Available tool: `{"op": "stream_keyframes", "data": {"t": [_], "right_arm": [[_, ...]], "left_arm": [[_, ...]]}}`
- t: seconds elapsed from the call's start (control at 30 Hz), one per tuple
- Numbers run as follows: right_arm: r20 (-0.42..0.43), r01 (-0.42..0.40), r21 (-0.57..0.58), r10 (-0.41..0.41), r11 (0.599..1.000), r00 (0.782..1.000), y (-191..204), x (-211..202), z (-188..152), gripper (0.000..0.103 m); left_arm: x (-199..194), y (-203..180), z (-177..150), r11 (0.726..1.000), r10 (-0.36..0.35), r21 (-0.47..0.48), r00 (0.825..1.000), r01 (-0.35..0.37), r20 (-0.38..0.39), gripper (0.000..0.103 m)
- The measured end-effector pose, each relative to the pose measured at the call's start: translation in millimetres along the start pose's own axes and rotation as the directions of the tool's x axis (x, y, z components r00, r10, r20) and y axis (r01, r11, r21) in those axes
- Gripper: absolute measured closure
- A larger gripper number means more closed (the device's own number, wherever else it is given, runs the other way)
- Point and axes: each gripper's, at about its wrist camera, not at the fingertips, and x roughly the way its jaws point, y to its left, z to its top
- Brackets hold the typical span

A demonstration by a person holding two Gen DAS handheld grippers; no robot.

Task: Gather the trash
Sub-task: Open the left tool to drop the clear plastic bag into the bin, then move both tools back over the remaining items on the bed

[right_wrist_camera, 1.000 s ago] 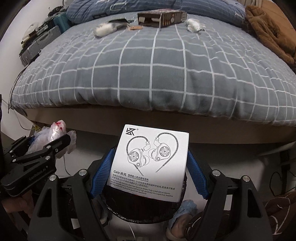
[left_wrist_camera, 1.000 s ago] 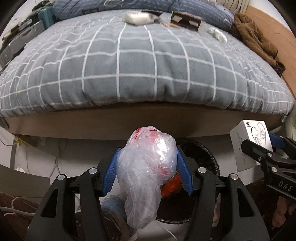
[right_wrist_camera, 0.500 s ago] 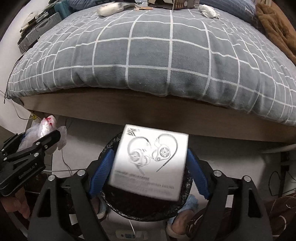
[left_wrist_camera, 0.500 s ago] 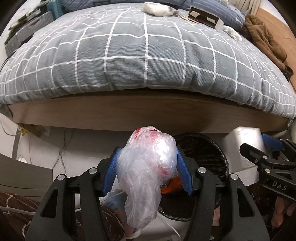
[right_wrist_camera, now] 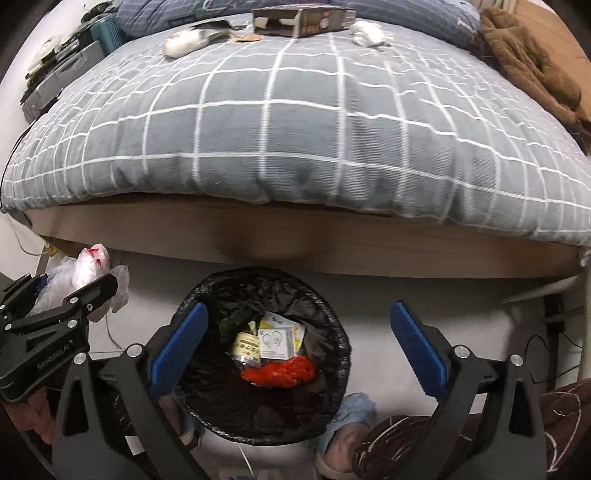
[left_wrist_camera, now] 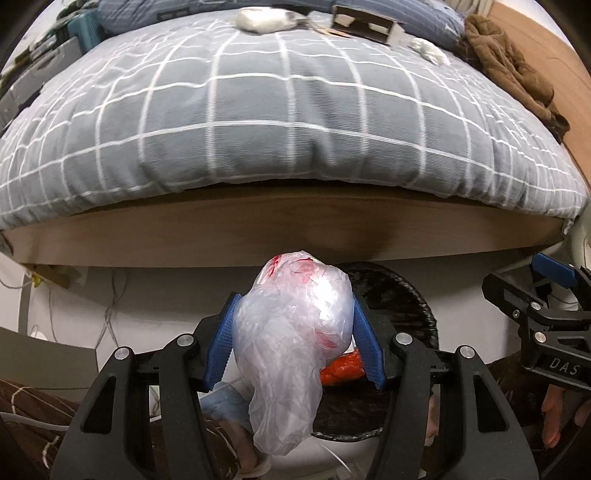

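My left gripper (left_wrist_camera: 293,334) is shut on a crumpled clear plastic bag (left_wrist_camera: 291,343) with red print, held just left of the black-lined trash bin (left_wrist_camera: 410,299). In the right wrist view that bag (right_wrist_camera: 88,264) shows at the left. My right gripper (right_wrist_camera: 297,341) is open and empty above the bin (right_wrist_camera: 207,410). The white earphone box (right_wrist_camera: 274,343) lies inside the bin on other trash, beside an orange wrapper (right_wrist_camera: 280,373).
The bed with a grey checked quilt (right_wrist_camera: 295,122) rises behind the bin. On its far side lie a brown carton (right_wrist_camera: 303,20), white tissue wads (right_wrist_camera: 183,42) and a brown garment (right_wrist_camera: 532,70). Feet in slippers (right_wrist_camera: 347,435) stand by the bin.
My right gripper opened and the white earphone box dropped into the bin. My left gripper keeps its hold on the plastic bag and has moved slightly nearer the bin.
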Motion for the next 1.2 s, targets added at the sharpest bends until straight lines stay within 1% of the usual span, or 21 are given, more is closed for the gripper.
{"op": "stream_keyframes", "data": {"t": [0.33, 0.5, 0.7, 0.87, 0.97, 1.03, 1.13, 1.2], "right_arm": [[0.018, 0.041, 0.07, -0.043, 0.997, 0.999, -35.5, -6.8, -7.6, 0.008], [0.013, 0.051, 0.127, -0.053, 0.991, 0.999, -57.3, -9.0, -11.3, 0.008], [0.016, 0.056, 0.155, -0.059, 0.986, 0.998, -67.4, -12.8, -11.8, 0.008], [0.012, 0.051, 0.159, -0.053, 0.986, 0.999, -67.6, -11.8, -12.0, 0.008], [0.018, 0.047, 0.155, -0.051, 0.987, 0.999, -65.3, -12.4, -10.9, 0.008], [0.02, 0.046, 0.152, -0.049, 0.987, 0.999, -63.4, -12.2, -10.1, 0.008], [0.027, 0.043, 0.146, -0.047, 0.988, 0.999, -59.8, -12.8, -8.3, 0.008], [0.036, 0.04, 0.139, -0.045, 0.989, 0.998, -56.5, -14.5, -6.2, 0.008]], "left_arm": [[3.2, -37.7, 4.1, 0.998, -0.036, 0.053, 0.999, 0.036, -0.005, 0.046], [6.8, -62.1, 5.1, 0.994, -0.069, 0.085, 0.997, 0.071, -0.018, 0.046], [9.1, -81.0, 0.6, 0.99, -0.085, 0.115, 0.996, 0.087, -0.028, 0.046], [11.2, -88.4, -3.6, 0.989, -0.073, 0.126, 0.997, 0.076, -0.026, 0.044], [13.0, -89.9, -4.9, 0.99, -0.058, 0.131, 0.998, 0.062, -0.028, 0.038], [12.4, -90.0, -5.0, 0.99, -0.051, 0.133, 0.999, 0.053, -0.02, 0.03], [7.2, -81.1, -7.8, 0.99, -0.04, 0.137, 0.999, 0.04, -0.005, 0.021], [5.1, -79.1, -6.6, 0.99, -0.031, 0.137, 1.0, 0.03, 0.004, 0.017]]}}
